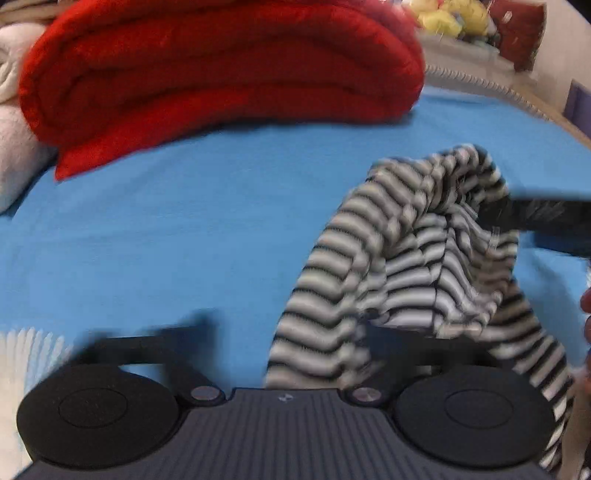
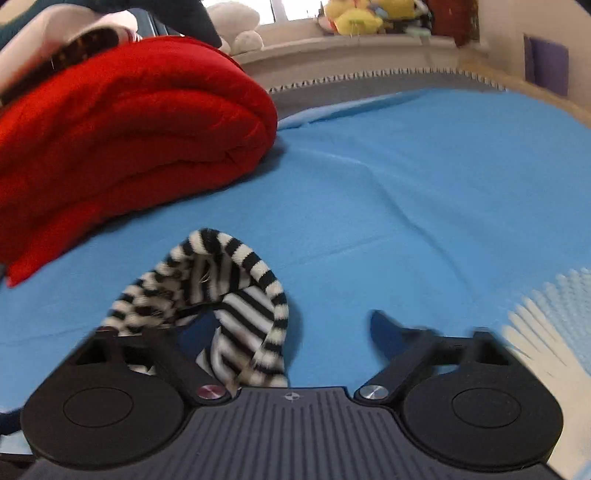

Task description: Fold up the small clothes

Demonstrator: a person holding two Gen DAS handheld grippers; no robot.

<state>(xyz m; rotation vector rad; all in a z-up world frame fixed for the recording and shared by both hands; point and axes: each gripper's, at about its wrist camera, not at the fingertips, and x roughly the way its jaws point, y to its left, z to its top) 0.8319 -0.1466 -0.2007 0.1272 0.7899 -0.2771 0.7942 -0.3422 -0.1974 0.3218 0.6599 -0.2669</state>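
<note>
Left wrist view: we see a striped top [image 1: 406, 258] hanging on both of our hand-held grippers, over the blue blanket [image 1: 166, 240] on the bed.

The left hand-held gripper [image 1: 284, 332] has its fingers wide apart. The striped top lies over its right finger and is not squeezed, though the picture is blurry there. The right hand-held gripper [image 2: 291, 328] has its fingers apart too, and the striped top hangs over its left finger. The top is near the close edge of the blue blanket, where the white fringe [image 2: 535, 332] is. A big folded red blanket [image 1: 221, 66] sits at the far left side. Yellow soft toys [image 2: 354, 14] sit on the ledge behind.
</note>
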